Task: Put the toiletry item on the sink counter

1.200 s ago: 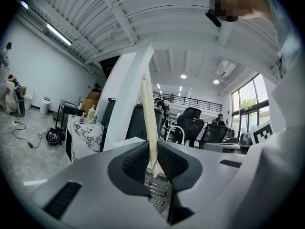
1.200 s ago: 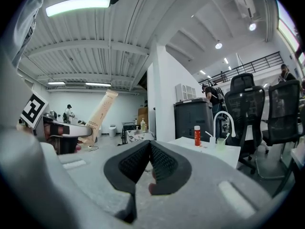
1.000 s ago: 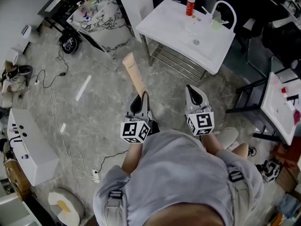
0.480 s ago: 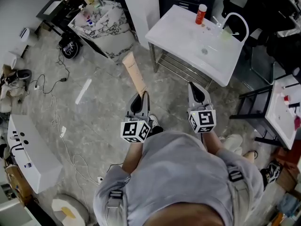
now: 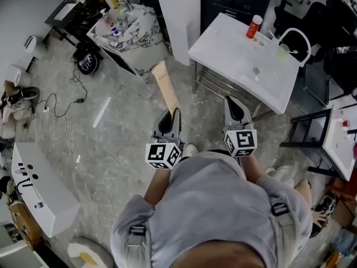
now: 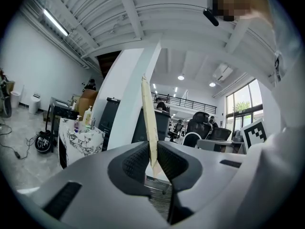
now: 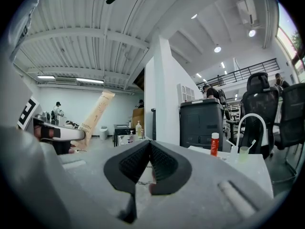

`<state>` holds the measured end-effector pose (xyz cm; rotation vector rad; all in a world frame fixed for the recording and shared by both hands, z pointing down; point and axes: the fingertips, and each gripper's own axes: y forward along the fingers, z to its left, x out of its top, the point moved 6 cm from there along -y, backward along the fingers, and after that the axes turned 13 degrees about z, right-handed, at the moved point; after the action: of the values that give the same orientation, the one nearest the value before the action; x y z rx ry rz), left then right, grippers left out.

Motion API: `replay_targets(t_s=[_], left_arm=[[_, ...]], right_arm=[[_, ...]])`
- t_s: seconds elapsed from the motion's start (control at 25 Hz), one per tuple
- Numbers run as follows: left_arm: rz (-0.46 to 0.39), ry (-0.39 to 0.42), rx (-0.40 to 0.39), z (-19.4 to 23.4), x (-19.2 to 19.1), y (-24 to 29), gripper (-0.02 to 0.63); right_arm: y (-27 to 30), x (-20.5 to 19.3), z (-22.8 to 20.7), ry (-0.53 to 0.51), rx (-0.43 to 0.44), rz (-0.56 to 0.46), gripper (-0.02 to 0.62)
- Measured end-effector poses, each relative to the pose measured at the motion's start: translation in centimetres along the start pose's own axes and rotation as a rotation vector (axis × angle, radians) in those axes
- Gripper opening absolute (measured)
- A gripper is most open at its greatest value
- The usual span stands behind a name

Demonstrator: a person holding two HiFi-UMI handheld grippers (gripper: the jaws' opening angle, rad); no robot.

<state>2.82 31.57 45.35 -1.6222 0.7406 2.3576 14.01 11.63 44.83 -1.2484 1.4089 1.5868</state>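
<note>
- The toothbrush box (image 5: 166,87), a flat tan pack, is in the air over the floor, short of the sink counter (image 5: 226,52) and to its left in the head view.
- It stands up from the left hand-held gripper (image 5: 173,113), leaning away from the person. The left gripper view shows the jaws closed on its lower end only, thin edge toward the camera.
- With so little of the box between the pads, it looks likely to swing or slip if jolted, so the carry is best done smoothly and with the wrist level.
- The right hand-held gripper (image 5: 231,103) is beside it, jaws closed on nothing. It could steady the free end if the box starts to tilt.
- The counter's near left part looks bare, so it seems the easiest landing spot.
- The basin (image 5: 255,70), faucet (image 5: 297,36), red-capped bottle (image 5: 254,26) and cup (image 5: 283,50) all sit toward the far right, and the long box should stay away from them.
- A good placement would lower the free end until the box lies flat, then part the jaws only once it rests on the counter.
- The marble-topped stand (image 5: 133,28) at the upper left also holds bottles, but it does not look like the target.
</note>
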Motion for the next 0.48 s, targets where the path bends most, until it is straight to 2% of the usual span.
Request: replay_targets(t_s=[0.2,0.48], left_arm=[[0.007,0.006,-0.014,3.0,0.9,1.1,0.051],[0.001,-0.013,-0.028,5.1,1.7,2.8,0.051]], right_arm=[[2.1,-0.1,1.0,0.019,-0.03,0.014,0.005],[4.8,0.5,1.2,0.01,-0.045,0.025,0.005]])
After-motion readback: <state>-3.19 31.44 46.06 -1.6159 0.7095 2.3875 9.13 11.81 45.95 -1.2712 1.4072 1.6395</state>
